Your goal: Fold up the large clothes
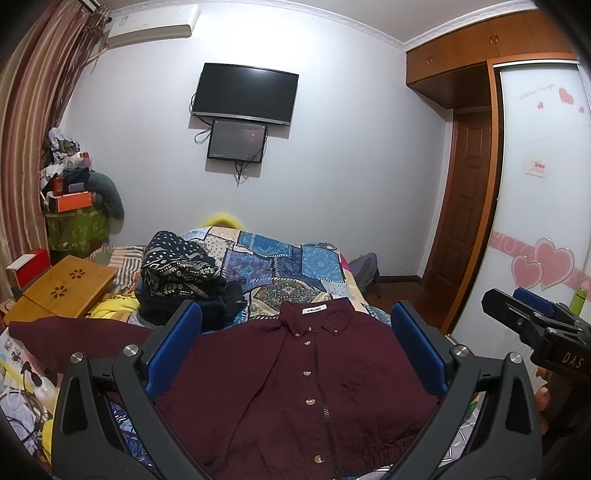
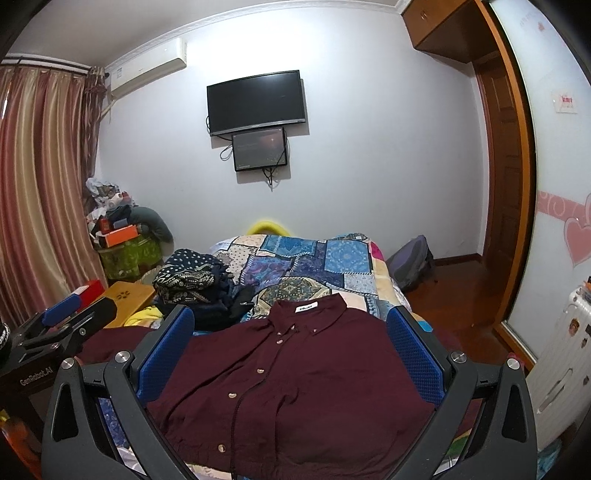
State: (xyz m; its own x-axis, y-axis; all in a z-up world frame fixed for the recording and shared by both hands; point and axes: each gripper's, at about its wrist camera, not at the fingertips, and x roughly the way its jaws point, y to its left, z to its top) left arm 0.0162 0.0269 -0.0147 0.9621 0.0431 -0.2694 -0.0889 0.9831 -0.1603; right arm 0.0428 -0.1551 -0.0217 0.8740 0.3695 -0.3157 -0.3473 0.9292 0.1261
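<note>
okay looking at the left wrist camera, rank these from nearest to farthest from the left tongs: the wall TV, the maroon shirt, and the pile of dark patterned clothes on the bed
1. Maroon shirt: spread on the bed directly between the open left tongs.
2. Dark patterned clothes pile: farther up the bed, to the left.
3. Wall TV: on the far wall, above a smaller screen.

Wall: a dark television [image 1: 244, 93] hangs on it, with a smaller screen [image 1: 236, 141] mounted just below.
Upper left corner: an air conditioner [image 1: 153, 23] sits beside striped curtains [image 2: 35, 192].
Bed: a patchwork quilt [image 1: 280, 264] covers it, with a pile of patterned dark clothes [image 1: 181, 271] at its left side.
Left of the bed: a wooden lap desk [image 1: 61, 290], tilted, near a red box [image 1: 27, 267].
Right side: a wooden door [image 1: 463, 206] next to a wardrobe panel with pink heart stickers [image 1: 543, 267].
Floor: a grey backpack [image 2: 412, 264] rests by the far wall.
</note>
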